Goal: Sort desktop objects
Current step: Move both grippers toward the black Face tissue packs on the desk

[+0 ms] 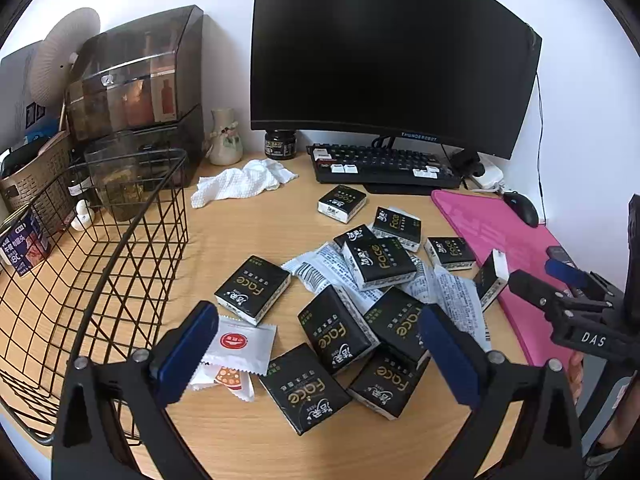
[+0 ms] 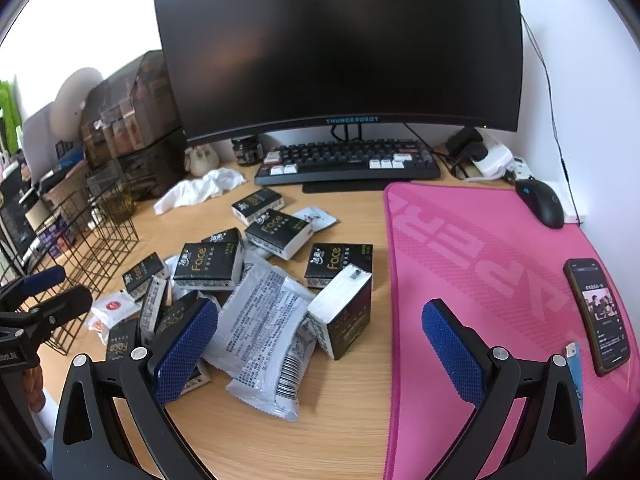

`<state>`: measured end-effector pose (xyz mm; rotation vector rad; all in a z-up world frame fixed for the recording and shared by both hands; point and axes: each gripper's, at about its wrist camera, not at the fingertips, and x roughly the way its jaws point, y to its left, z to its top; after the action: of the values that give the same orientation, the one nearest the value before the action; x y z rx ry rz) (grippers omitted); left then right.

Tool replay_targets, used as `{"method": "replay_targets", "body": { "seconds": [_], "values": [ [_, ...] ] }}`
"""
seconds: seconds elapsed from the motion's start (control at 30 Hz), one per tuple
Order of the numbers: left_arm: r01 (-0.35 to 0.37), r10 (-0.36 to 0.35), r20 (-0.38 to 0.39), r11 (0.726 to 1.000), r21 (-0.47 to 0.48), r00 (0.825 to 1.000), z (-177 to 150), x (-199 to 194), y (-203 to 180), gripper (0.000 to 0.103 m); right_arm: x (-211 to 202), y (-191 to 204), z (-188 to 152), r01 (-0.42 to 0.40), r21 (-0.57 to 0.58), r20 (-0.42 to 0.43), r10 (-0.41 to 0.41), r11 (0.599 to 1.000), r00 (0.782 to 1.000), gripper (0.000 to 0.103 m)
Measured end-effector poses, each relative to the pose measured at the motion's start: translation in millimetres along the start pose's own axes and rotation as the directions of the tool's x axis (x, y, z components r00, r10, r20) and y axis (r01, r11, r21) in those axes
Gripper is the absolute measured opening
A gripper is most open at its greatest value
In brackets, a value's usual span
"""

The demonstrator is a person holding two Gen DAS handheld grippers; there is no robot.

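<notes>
Left gripper: your left gripper hangs above the near side of the pile, fingers wide apart with nothing between the blue pads. Below the gap lie several tissue packs.
Right gripper: your right gripper hovers where the wood meets the pink desk mat, its fingers spread and empty. Its left pad sits over the edge of the pile, its right pad over the mat.
Tissue packs: black tissue packs lie scattered in a loose heap on the wooden desk, some flat, some overlapping. One pack stands on edge right at the mat's border; another lies apart, nearer the keyboard.
Wrappers: a white printed wrapper lies crumpled in the middle of the heap, partly under packs. A small white sachet with a red circle lies at the heap's left side, just beside your left pad.
Basket: the black wire basket stands at the left of the desk, well apart from the heap; you cannot tell from here what is inside.
Cloth: a white cloth lies bunched between the basket and the keyboard.
Mat: a phone lies on the mat's right side, with the mouse beyond it.
Background: the dark monitor stands behind the keyboard.
</notes>
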<state>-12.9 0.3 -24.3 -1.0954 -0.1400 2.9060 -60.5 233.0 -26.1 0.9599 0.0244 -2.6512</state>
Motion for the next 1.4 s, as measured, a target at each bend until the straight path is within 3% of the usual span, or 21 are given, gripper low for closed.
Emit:
{"method": "replay_targets", "body": {
  "seconds": [0.33,0.53,0.77,0.9,1.07,1.17,1.23,1.3,1.4],
  "values": [
    [-0.028,0.030,-0.037,0.998,0.052,0.999,-4.8,7.5,-14.0,0.100,2.5,-3.5,1.1,-0.001,0.001,-0.011,0.001,1.000,1.000,0.103],
    [0.049,-0.042,-0.082,0.995,0.086,0.996,-12.5,17.2,-26.7,0.100,6.8,-4.6,-0.5,-0.003,-0.001,-0.023,0.003,1.000,1.000,0.103],
    [0.020,-0.017,-0.196,1.000,0.014,0.980,-28.0,34.1,-14.7,0.100,9.5,-5.3,-1.7,-0.006,-0.004,-0.033,0.006,1.000,0.999,0.103],
    [-0.022,0.018,-0.238,1.000,-0.016,0.971,-35.1,44.3,-2.3,0.089,12.4,-6.5,-2.0,-0.007,-0.003,-0.039,0.007,1.000,0.999,0.103],
    [-0.068,0.060,-0.254,0.997,-0.021,0.965,-39.3,54.9,6.1,0.088,22.0,-9.3,-4.6,-0.008,-0.006,-0.057,0.007,1.000,0.998,0.103],
    [-0.061,0.051,-0.262,0.998,-0.031,0.964,-39.6,59.8,10.4,0.085,26.3,-14.0,-5.8,-0.001,0.007,-0.065,0.002,1.000,0.998,0.103],
    [-0.066,0.054,-0.264,0.997,-0.035,0.963,-37.9,60.5,13.6,0.081,28.4,-16.0,-6.3,0.003,0.010,-0.068,-0.002,1.000,0.998,0.103],
    [-0.088,0.076,-0.278,0.996,-0.031,0.957,-37.3,63.5,17.2,0.071,31.2,-16.7,-6.8,0.002,0.012,-0.075,-0.001,1.000,0.997,0.103],
    [-0.103,0.091,-0.288,0.994,-0.027,0.953,-37.9,64.2,20.1,0.070,36.3,-16.2,-8.3,0.003,0.011,-0.084,-0.002,1.000,0.996,0.103]
  ]
}}
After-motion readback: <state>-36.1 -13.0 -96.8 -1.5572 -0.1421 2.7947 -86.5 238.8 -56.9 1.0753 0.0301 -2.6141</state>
